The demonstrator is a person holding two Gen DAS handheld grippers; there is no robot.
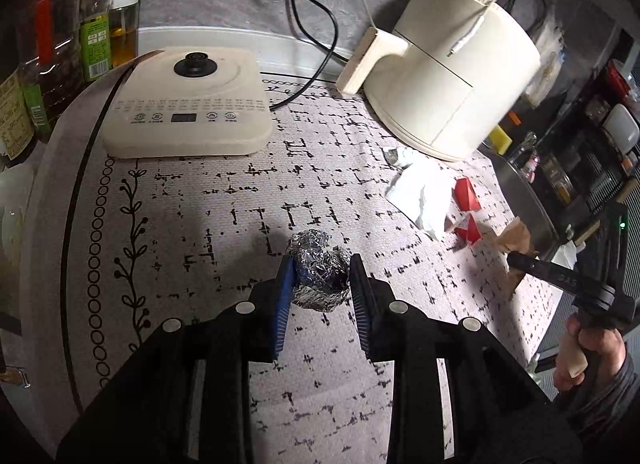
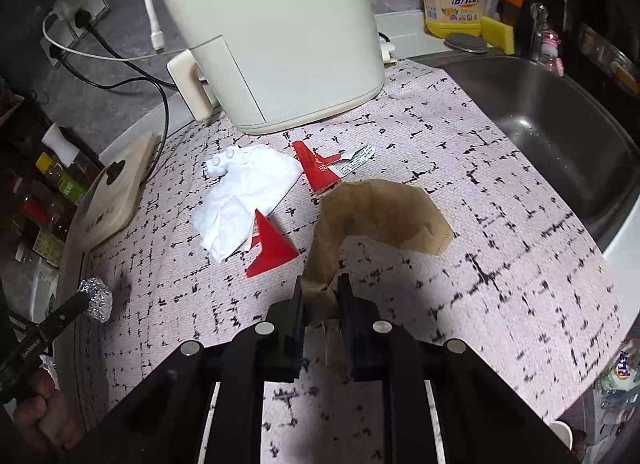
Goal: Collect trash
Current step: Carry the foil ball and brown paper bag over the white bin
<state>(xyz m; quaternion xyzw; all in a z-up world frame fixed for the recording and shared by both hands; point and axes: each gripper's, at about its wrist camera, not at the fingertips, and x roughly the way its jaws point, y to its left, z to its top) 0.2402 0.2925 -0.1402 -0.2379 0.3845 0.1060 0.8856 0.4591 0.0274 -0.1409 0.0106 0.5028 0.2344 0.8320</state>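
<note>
Two items are gripped: the left gripper (image 1: 320, 284) is clamped on a foil ball (image 1: 319, 274), the right gripper (image 2: 320, 300) on one end of brown paper (image 2: 376, 215) lying on the mat (image 2: 500, 191). Lift the paper slowly, keeping both grips firm; white paper (image 2: 248, 195) and red scraps (image 2: 272, 250) remain.

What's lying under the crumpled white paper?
A red wrapper piece pokes out from under the crumpled white paper's near edge, on the patterned mat. Anything else beneath is covered.
</note>
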